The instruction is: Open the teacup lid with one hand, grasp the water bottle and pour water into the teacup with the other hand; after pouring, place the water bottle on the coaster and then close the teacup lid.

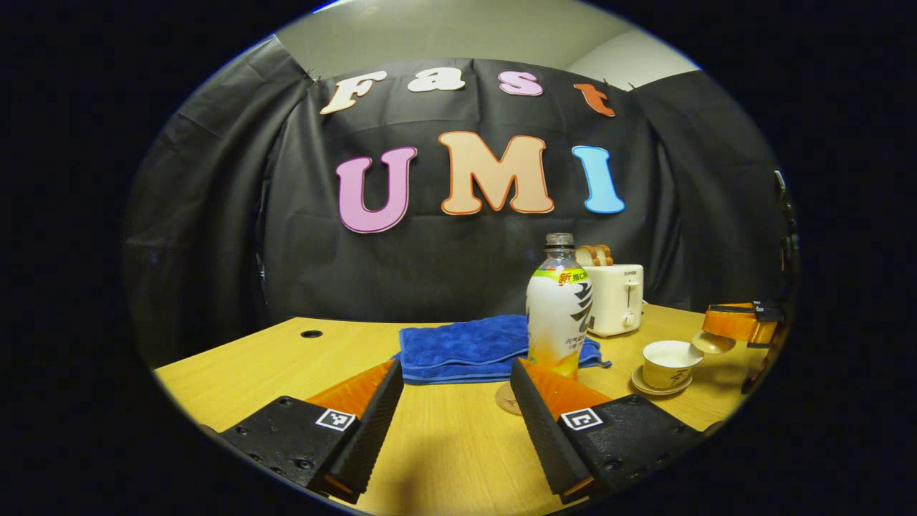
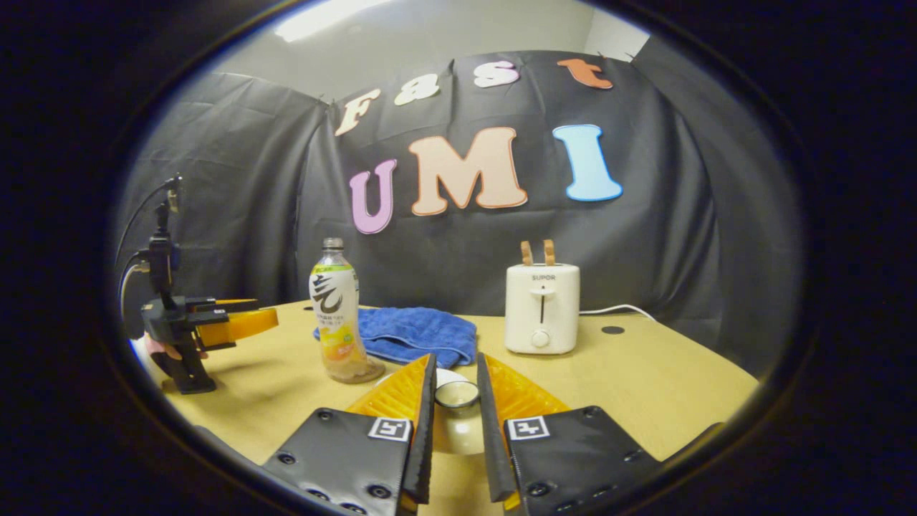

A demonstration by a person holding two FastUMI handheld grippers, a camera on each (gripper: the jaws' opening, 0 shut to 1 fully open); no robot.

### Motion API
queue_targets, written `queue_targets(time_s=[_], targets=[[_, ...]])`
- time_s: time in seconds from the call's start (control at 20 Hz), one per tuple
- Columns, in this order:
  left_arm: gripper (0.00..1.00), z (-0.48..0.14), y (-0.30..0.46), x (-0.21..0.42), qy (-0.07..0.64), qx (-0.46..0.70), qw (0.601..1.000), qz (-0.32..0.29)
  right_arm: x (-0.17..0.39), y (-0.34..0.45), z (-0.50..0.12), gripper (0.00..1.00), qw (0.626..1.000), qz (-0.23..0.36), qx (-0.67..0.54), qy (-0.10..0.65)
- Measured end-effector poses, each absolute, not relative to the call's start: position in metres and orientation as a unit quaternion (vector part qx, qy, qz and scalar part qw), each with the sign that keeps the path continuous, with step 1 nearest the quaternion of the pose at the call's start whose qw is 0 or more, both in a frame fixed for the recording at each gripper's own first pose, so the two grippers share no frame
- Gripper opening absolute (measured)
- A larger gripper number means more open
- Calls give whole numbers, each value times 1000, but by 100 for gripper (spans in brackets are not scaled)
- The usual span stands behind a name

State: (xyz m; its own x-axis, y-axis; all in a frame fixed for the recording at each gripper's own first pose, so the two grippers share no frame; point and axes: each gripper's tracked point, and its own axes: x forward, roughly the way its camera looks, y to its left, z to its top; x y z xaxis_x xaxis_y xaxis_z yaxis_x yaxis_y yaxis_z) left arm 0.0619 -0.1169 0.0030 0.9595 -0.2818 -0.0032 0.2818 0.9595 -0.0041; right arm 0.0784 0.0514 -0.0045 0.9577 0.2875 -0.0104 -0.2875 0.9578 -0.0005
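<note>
A: Status of lid?
B: Off the teacup point(image 1: 670, 362); the right gripper point(image 2: 455, 401) clamps the lid point(image 2: 456, 394) by its knob.
A: Bottle?
B: The water bottle point(image 1: 559, 308) stands upright on the coaster point(image 1: 508, 400), beside the blue towel point(image 1: 466, 347). The left gripper point(image 1: 457, 401) is spread wide, holding nothing.
A: Remaining?
B: Judged: lid replacement; pouring cannot be confirmed.

You're working in a staged recording booth, not a real kitchen: black cloth wall point(image 2: 645, 236) hung behind a wooden worktop point(image 2: 645, 387), set with household props, a toaster point(image 2: 541, 307) and blue towel point(image 2: 415, 333).
</note>
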Motion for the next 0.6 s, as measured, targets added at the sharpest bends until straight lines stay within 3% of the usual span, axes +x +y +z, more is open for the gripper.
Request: queue_targets(time_s=[0.6], targets=[[88, 2, -110, 57, 1, -3, 990, -140, 117, 94, -19, 34, 982, 181, -11, 49]])
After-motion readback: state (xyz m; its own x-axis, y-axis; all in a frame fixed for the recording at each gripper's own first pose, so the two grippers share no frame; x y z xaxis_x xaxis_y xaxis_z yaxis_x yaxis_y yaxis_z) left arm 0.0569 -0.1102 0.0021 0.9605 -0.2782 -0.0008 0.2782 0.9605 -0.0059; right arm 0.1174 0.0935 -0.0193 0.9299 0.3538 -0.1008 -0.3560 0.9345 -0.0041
